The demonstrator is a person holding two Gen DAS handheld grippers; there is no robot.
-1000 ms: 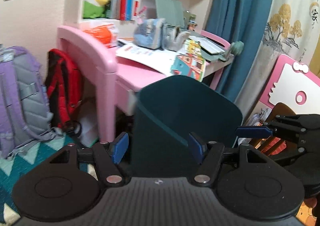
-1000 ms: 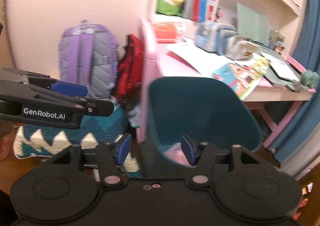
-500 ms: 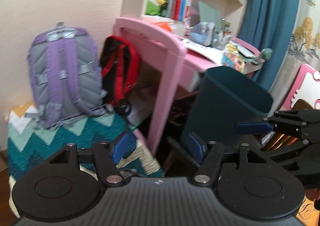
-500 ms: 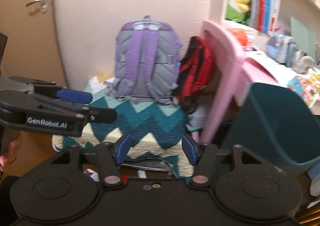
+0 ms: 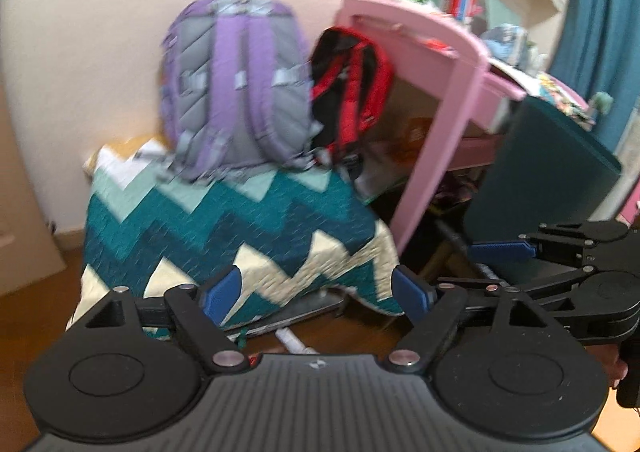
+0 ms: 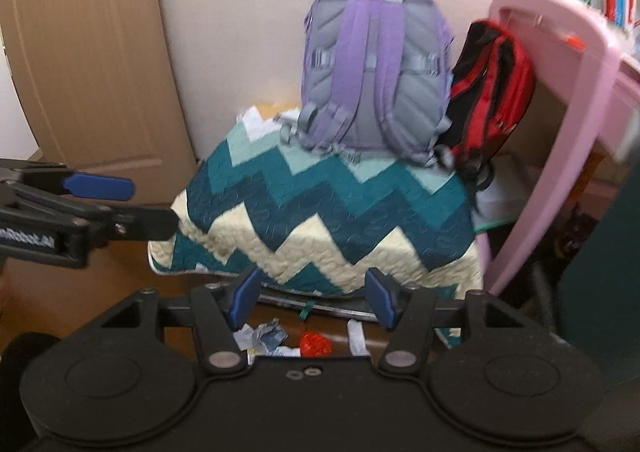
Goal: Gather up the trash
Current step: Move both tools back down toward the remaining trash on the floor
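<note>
In the left wrist view the left gripper [image 5: 318,294] stands with its two blue-padded jaws wide apart and nothing between them; they have just been opening further. Beyond them lies one quilted blanket [image 5: 224,223] in a teal, dark blue and cream zigzag, draped over a low block with its hem hanging just above the wooden floor [image 5: 340,336]. Two backpacks stand on it against the pale wall: a purple and grey padded backpack [image 5: 236,83] and, just beside it, a red and black backpack [image 5: 348,87] leaning toward the curved leg of the pink desk [image 5: 448,123]. One dark teal bin [image 5: 532,167], smooth and plastic-looking, stands right of that leg, and the right gripper [image 5: 500,252] reaches in from the right edge in front of it. A single white scrap [image 5: 296,342] shows on the floor between the jaws; the frame is blurred. In the right wrist view the right gripper [image 6: 312,298] is also open, its blue pads parted and empty, having just widened a little. Under them, on bare floor at the blanket's front edge, lies the trash: one crumpled grey-blue paper wad [image 6: 268,336], one red crinkled ball [image 6: 316,344] and one white strip [image 6: 356,336], close together, with more white bits partly hidden by the gripper body. The left gripper enters from the left edge, with a wooden door [image 6: 92,51] behind it and open floor between the door and the blanket. The bin's dark wall fills the right edge.
</note>
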